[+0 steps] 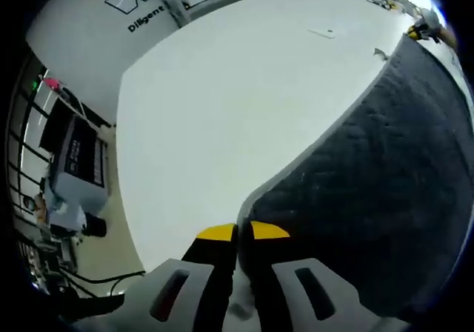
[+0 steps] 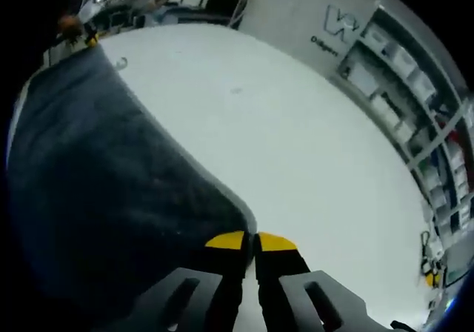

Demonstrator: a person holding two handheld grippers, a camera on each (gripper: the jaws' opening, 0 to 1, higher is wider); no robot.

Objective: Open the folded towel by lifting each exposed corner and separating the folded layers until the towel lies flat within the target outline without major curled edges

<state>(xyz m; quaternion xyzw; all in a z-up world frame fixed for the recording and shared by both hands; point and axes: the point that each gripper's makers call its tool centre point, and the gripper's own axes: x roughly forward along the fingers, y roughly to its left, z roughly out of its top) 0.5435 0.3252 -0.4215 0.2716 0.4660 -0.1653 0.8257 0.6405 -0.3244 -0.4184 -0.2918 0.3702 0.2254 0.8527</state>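
The white table point(image 1: 222, 110) spreads out ahead of both pairs of fingers. Over it hangs the dark quilted towel point(image 1: 385, 176), stretched between the two grippers, likely so its folded layers can fall open before it is laid down (no target outline can be made out on the tabletop). The left gripper point(image 1: 243, 232) has its yellow-tipped fingers pressed together on the towel's pale-bound corner, cloth running off to their right. The right gripper point(image 2: 250, 241) is likewise pinched on the opposite corner, cloth to its left.
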